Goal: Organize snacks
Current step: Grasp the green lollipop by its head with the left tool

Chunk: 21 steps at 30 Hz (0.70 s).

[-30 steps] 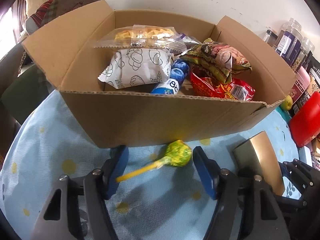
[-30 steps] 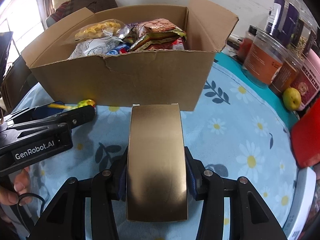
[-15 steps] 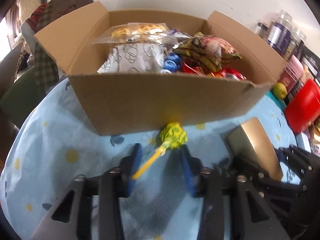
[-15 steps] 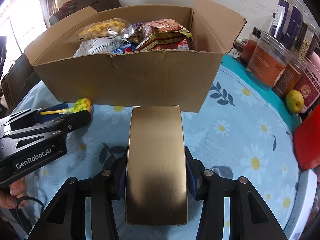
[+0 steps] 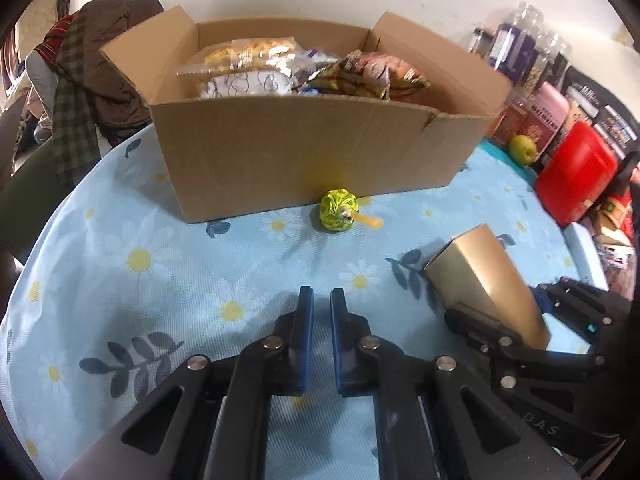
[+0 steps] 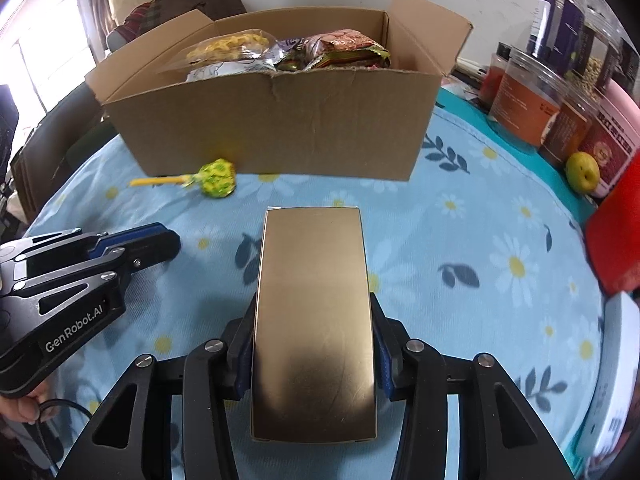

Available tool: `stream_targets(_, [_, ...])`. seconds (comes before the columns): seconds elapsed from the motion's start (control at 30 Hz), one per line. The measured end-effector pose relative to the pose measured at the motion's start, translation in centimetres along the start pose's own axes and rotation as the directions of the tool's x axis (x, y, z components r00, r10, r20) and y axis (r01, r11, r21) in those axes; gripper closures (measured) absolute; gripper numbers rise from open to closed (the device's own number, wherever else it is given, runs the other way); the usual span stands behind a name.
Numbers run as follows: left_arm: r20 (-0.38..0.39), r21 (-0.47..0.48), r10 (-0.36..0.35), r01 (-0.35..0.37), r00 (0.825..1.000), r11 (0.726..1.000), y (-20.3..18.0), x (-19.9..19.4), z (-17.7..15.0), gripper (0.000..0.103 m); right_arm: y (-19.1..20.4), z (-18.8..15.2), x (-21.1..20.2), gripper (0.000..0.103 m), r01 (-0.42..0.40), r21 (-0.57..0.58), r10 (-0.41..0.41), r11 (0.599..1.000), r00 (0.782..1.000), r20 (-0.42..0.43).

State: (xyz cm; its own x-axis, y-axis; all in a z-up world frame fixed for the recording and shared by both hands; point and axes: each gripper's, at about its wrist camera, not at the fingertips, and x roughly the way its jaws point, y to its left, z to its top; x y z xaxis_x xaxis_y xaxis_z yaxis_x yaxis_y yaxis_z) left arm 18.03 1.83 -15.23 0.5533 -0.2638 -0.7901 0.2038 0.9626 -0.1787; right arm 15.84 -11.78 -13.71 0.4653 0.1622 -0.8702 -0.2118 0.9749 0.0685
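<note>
- The left gripper (image 5: 319,300) is seen with its blue pads nearly together, only a narrow gap left, and nothing is held between them.
- The right gripper (image 6: 312,312) is closed on the sides of a gold box (image 6: 314,320), whose long axis points forward toward the carton.
- Ahead of the left gripper, well apart from it, a green-wrapped lollipop (image 5: 338,210) lies on the floral tablecloth (image 5: 140,280), just in front of the carton wall; its yellow stick is laid roughly parallel to that wall.
- The left gripper is judged the nearer and freer one for the lollipop.
- Farthest, the cardboard box (image 5: 312,152) stands open, already filled with bagged snacks (image 5: 248,68).
</note>
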Motion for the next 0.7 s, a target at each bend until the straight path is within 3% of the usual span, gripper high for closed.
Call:
stream_targets(0.1, [0.034, 0.040, 0.013, -0.015, 0.999, 0.999, -0.4, -0.9, 0.1, 0.094, 0.1, -0.7, -0.5, 0.057, 0.010, 0.007, -0.010, 1.000, 1.000, 0.000])
stream_targets(0.23, [0.018, 0.078, 0.035, -0.037, 0.999, 0.996, -0.8, -0.9, 0.5, 0.094, 0.2, -1.2, -1.1, 0.057, 0.004, 0.025, -0.003, 1.000, 1.000, -0.006])
stream_targets(0.33, [0.000, 0.073, 0.014, -0.014, 1.000, 0.997, -0.9, -0.9, 1.2, 0.093, 0.3, -1.3, -1.5, 0.057, 0.005, 0.025, -0.005, 1.000, 1.000, -0.004])
stream_targets(0.37, [-0.001, 0.067, 0.005, -0.005, 1.000, 0.998, -0.9, -0.9, 1.3, 0.089, 0.2, -1.3, -1.6, 0.057, 0.006, 0.024, -0.006, 1.000, 1.000, -0.004])
stream_targets(0.43, [-0.003, 0.065, -0.005, 0.005, 1.000, 0.998, -0.6, -1.0, 1.5, 0.063, 0.2, -0.9, -1.7, 0.057, 0.004, 0.022, -0.004, 1.000, 1.000, 0.000])
stream_targets(0.47, [-0.007, 0.065, -0.008, 0.008, 1.000, 0.998, -0.6, -0.8, 1.7, 0.033, 0.3, -0.9, -1.8, 0.057, 0.004, 0.022, -0.004, 1.000, 1.000, 0.004])
stream_targets(0.5, [-0.006, 0.061, -0.018, 0.018, 1.000, 0.998, -0.6, -0.6, 1.9, 0.015, 0.2, -0.7, -1.6, 0.057, 0.004, 0.021, -0.004, 1.000, 1.000, 0.005])
stream_targets(0.7, [-0.010, 0.053, -0.030, 0.030, 1.000, 0.998, -0.9, 0.7, 2.9, 0.014, -0.6, 0.2, -1.5, 0.057, 0.018, 0.014, -0.018, 1.000, 1.000, 0.017])
